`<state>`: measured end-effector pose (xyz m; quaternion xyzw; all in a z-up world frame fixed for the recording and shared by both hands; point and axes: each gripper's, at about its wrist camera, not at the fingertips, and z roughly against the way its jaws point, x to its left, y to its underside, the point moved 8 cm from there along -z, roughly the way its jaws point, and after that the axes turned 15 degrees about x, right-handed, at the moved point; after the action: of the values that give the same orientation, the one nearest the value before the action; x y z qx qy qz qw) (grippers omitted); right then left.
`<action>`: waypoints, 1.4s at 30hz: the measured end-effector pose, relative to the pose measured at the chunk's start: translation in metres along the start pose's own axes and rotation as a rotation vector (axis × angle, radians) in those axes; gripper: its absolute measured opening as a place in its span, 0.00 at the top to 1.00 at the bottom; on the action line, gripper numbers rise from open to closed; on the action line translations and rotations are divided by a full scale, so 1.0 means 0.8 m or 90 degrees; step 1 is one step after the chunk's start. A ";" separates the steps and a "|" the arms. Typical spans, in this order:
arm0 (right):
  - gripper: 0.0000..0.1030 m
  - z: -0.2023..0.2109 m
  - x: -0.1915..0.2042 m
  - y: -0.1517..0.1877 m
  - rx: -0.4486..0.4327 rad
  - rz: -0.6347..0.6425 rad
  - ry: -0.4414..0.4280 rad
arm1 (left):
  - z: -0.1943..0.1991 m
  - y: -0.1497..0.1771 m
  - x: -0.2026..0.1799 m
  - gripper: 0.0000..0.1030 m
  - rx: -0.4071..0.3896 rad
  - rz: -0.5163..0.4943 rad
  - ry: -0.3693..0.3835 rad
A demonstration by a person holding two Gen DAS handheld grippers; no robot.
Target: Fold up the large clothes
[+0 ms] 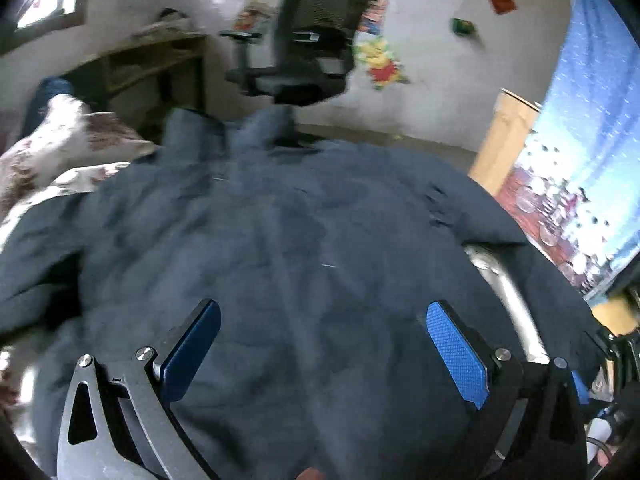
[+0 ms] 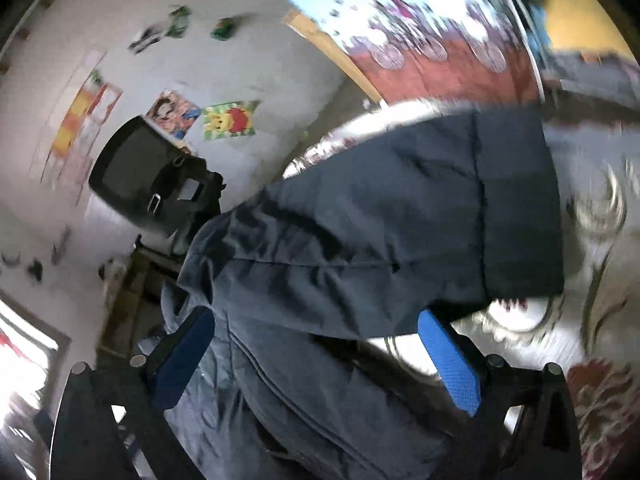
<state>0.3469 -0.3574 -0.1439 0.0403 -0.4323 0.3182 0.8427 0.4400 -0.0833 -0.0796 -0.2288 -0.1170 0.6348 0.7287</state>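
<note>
- While both views are smeared by motion blur, the dark blue jacket (image 1: 304,232) reads clearly, spread over a floral-patterned bed cover (image 1: 52,148) and filling most of the left wrist view.
- Left gripper (image 1: 324,344) hangs over the jacket's broad body, its blue-padded fingers (image 1: 456,352) spread wide with only fabric showing between them; whether they touch the cloth I cannot tell.
- Right gripper (image 2: 316,356) also has its fingers (image 2: 450,364) spread apart, nothing pinched, above a jacket (image 2: 360,216) sleeve that runs toward the cover's (image 2: 600,240) far edge and ends in a darker cuff.
- Beyond the bed's far edge stands a black mesh office chair (image 1: 316,40) before a white wall stuck with colourful posters (image 2: 230,120).
- A blue patterned curtain (image 1: 584,148) hangs at the right side.
</note>
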 end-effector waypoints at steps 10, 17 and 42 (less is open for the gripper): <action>0.14 -0.006 -0.036 -0.009 -0.009 -0.078 0.024 | -0.092 0.001 -0.026 0.02 0.057 -0.054 -0.056; 0.74 0.014 -0.069 -0.041 -0.066 -0.159 0.044 | -0.129 0.016 -0.007 0.02 0.112 -0.036 -0.066; 0.93 -0.024 0.463 0.217 -0.122 0.715 0.022 | 0.167 0.023 0.306 0.02 -0.024 0.213 -0.144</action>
<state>0.4180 -0.0274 0.0876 -0.2780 -0.4002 0.6775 0.5509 0.4029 0.1823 -0.0019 -0.1855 -0.1705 0.7665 0.5908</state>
